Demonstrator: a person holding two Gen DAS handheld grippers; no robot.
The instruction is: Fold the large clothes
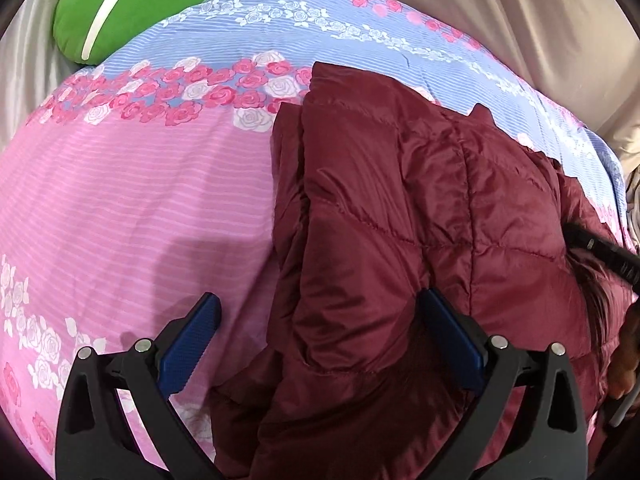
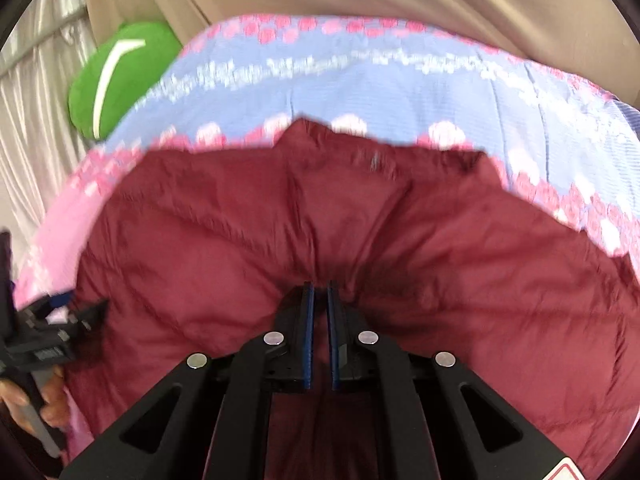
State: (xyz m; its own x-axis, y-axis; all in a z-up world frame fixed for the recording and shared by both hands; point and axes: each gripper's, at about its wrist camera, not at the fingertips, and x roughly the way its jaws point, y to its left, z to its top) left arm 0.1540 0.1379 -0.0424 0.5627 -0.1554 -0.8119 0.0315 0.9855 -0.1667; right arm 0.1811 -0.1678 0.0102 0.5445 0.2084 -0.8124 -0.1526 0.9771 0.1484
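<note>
A maroon quilted puffer jacket (image 1: 400, 220) lies bunched on a bedspread (image 1: 140, 200) striped pink and blue with roses. My left gripper (image 1: 320, 320) is open wide just above the jacket's left edge, one blue pad over the bedspread and the other over the jacket. In the right wrist view my right gripper (image 2: 320, 292) is shut on a pinch of the jacket (image 2: 240, 220), and the fabric puckers toward its tips. The left gripper (image 2: 80, 304) shows at that view's left edge, held by a hand (image 2: 24, 400).
A green pillow (image 1: 132, 4) with a white stripe lies at the bed's far left corner. Beige fabric (image 1: 520, 20) hangs behind the bed, and a pale satin curtain (image 2: 36, 120) is at the left. Open bedspread lies left of the jacket.
</note>
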